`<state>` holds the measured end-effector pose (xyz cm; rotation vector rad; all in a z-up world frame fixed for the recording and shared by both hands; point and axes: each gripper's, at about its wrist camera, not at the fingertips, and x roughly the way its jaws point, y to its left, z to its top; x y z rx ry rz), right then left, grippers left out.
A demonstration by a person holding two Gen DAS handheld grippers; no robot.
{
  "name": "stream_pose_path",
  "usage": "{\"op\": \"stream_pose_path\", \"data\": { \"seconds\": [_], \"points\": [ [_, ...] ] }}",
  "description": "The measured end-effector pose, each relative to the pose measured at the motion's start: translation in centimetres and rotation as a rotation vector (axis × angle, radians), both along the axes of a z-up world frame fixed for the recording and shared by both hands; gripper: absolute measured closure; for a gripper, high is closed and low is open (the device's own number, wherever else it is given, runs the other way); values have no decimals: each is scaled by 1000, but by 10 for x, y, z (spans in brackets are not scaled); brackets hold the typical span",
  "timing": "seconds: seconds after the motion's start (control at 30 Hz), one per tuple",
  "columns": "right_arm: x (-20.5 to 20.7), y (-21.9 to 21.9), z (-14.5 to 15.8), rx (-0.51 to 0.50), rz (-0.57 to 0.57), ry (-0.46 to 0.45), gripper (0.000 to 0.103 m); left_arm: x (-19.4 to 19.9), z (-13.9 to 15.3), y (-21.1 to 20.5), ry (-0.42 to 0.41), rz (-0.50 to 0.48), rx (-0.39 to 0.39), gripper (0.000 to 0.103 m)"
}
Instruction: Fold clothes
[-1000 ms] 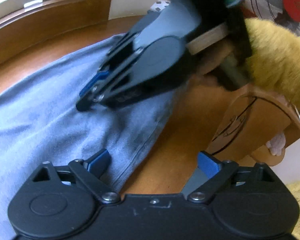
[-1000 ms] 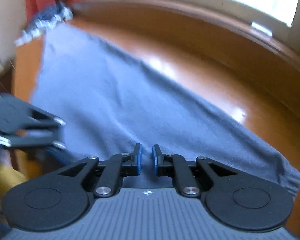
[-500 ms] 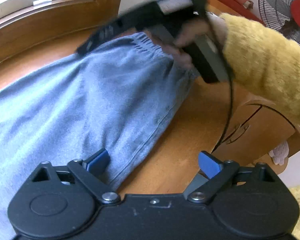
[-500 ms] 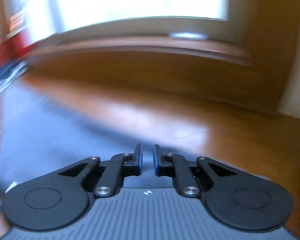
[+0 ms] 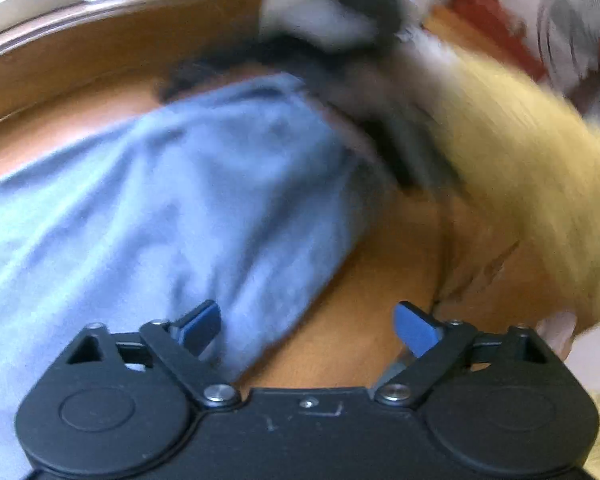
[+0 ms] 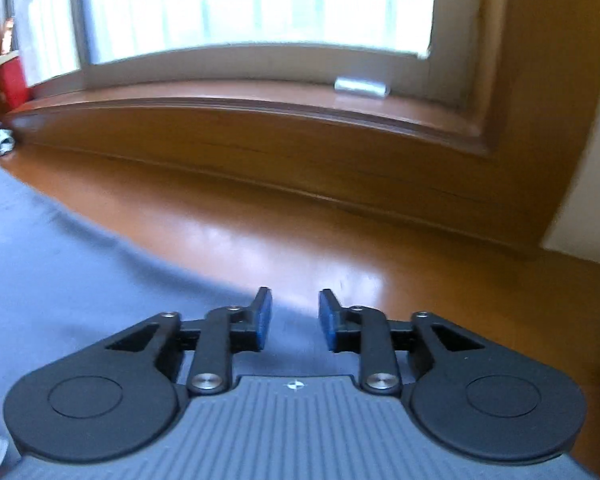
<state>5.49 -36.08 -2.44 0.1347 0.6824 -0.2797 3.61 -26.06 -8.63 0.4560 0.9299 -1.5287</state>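
A grey-blue garment [image 5: 160, 208] lies spread on the wooden table [image 5: 348, 320]. My left gripper [image 5: 308, 328] is wide open and empty, with its left finger over the garment's near edge and its right finger over bare wood. In the left wrist view the right gripper [image 5: 380, 92] is a dark blur at the garment's far end, held by a hand in a yellow fuzzy sleeve [image 5: 532, 168]. In the right wrist view my right gripper [image 6: 295, 320] is partly open and empty above the garment's edge [image 6: 80, 280].
A wooden window sill [image 6: 260, 104] and a bright window [image 6: 240, 4] run along the table's far side. A fan [image 5: 580, 40] stands at the back right. A curved wooden piece [image 5: 480, 272] sits to the right of the table.
My right gripper has opened from nearly shut and has swung from over the cloth's middle to its far end by the window. The left gripper has stayed open in place.
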Motion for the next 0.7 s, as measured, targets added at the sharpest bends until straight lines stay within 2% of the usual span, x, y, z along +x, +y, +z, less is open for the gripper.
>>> {"op": "stream_pose_path", "data": {
  "seconds": [0.07, 0.13, 0.2, 0.27, 0.33, 0.43, 0.53, 0.6, 0.67, 0.7],
  "points": [
    [-31, 12, 5, 1, -13, -9, 56, 20, 15, -6, 4, 42, -58, 9],
    [-58, 21, 6, 32, -39, -11, 56, 41, 19, -23, 10, 74, -74, 8],
    [-75, 22, 1, 65, -56, -10, 56, 64, 11, -45, 79, 81, -56, 8],
    [-87, 18, -12, 103, -68, -8, 56, 86, -6, -72, 173, 89, 1, 8],
    [-95, 20, -26, 94, -51, 30, 56, 101, -16, -88, 150, 126, 29, 12],
    [-113, 24, -26, -5, 17, 29, 57, 116, -20, -102, 105, 189, 29, 11],
    [-130, 17, -19, 17, 9, 12, 56, 118, -20, -113, 69, 228, 53, 11],
    [-145, 13, -7, 55, -45, -56, 55, 114, -17, -111, 75, 237, 66, 11],
    [-154, 7, 1, 86, -85, -111, 37, 109, -11, -103, 74, 264, 62, 11],
    [-153, 4, -4, 75, -95, -92, 35, 108, -9, -100, 68, 283, 59, 10]
  ]
}}
